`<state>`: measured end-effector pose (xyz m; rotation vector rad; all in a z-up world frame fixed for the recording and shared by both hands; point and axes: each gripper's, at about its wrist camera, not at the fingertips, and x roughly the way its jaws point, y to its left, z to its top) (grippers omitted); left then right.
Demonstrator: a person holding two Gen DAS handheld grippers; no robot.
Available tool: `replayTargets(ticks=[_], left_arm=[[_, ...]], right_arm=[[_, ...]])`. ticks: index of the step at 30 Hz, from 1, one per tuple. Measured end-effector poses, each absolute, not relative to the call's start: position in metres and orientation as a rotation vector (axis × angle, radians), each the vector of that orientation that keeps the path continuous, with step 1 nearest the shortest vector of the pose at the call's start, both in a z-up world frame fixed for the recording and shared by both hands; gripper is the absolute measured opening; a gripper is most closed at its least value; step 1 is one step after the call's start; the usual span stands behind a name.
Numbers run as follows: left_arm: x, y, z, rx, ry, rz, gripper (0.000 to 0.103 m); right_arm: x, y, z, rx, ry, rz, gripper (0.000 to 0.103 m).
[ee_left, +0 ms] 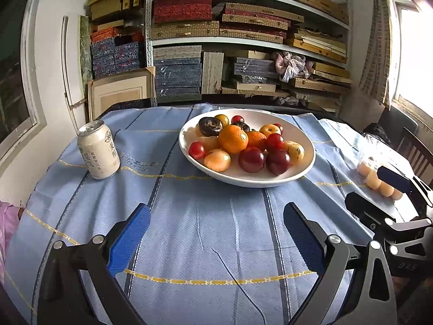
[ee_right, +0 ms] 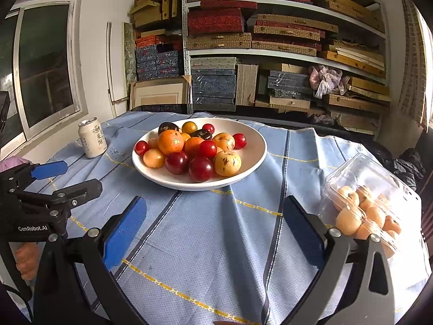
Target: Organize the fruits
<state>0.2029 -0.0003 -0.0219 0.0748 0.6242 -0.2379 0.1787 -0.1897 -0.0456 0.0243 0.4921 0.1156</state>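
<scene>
My left gripper (ee_left: 216, 239) has its jaws spread wide, and nothing is between them but the blue cloth (ee_left: 205, 224) on the table. My right gripper (ee_right: 215, 230) is the same: jaws wide apart, holding nothing, touching nothing, with only cloth showing in the gap. Straight ahead of both pairs of jaws sits a big white bowl (ee_left: 303, 168), well past my fingertips. It is full of fruit. A large orange (ee_left: 233, 139) sits on top in the middle, with a smaller orange one just beside it. Dark red plums (ee_left: 278, 161) lie at the near side of the bowl, closest to my jaws. Yellow fruits (ee_left: 217, 159) with brown spots sit around them, small red ones lie at the edges, and a dark, almost black fruit (ee_left: 210, 126) rests at the far side. Ahead and to the left of my left jaws stands a white drink can (ee_left: 98, 149), upright on the cloth, apart from the bowl. Just to the right of my right jaws lies a clear plastic box (ee_right: 365, 203) with pale orange fruits (ee_right: 349, 220) inside it, near my right finger (ee_right: 303, 234). From the left camera I see my right gripper off to the right, next to that box. From the right camera I see my left gripper off to the left, with a hand (ee_right: 25, 261) under it.
</scene>
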Motion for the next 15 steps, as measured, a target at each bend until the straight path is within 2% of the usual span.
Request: replayTargets(ticks=[15], left_arm=[[0.1947,-0.0079,-0.0163,0.141,0.569,-0.220,0.099]], right_arm=[[0.1796,-0.1937,-0.0457,0.036,0.489,0.107,0.099]])
